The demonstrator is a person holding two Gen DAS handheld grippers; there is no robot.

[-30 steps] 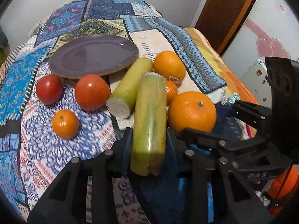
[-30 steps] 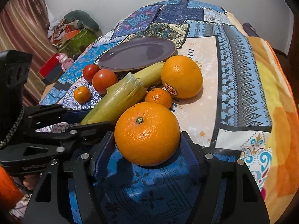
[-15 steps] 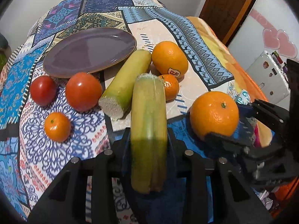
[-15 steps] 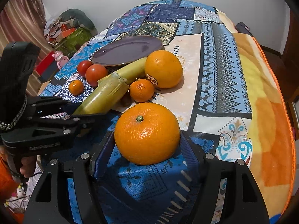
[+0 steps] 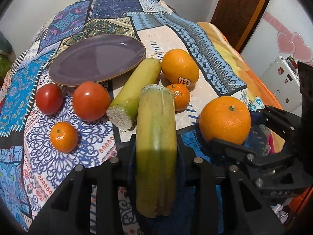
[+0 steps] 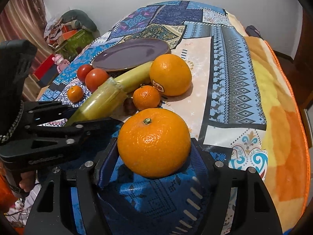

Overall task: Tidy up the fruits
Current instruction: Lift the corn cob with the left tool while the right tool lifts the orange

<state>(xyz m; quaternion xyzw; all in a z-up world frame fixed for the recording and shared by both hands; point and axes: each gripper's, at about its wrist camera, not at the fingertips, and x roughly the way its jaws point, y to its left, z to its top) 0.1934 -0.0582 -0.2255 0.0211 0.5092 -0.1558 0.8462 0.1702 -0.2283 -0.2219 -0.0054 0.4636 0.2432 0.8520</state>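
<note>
My left gripper point(image 5: 156, 152) is shut on a yellow-green cane piece point(image 5: 156, 137) and holds it lifted above the table's near edge; it also shows in the right wrist view point(image 6: 101, 99). My right gripper point(image 6: 154, 152) is shut on a large orange point(image 6: 154, 143), seen in the left wrist view point(image 5: 225, 119) too. A second cane piece point(image 5: 135, 92), a stickered orange point(image 5: 180, 67), a small mandarin point(image 5: 181, 97), two tomatoes point(image 5: 91, 100) point(image 5: 49, 98) and another mandarin point(image 5: 63, 137) lie on the cloth. An empty purple plate point(image 5: 97, 56) sits behind them.
The patterned cloth point(image 6: 230, 68) covers the table, with an orange blanket point(image 6: 283, 117) along the right edge. A wooden door point(image 5: 240, 9) and a white appliance point(image 5: 281, 82) stand to the right. Boxes and clutter point(image 6: 68, 37) lie on the floor at the left.
Both grippers have lifted and drawn back toward the near edge with their fruit. The large orange has moved right, away from the pile. The held cane piece has risen clear of the other fruit.
</note>
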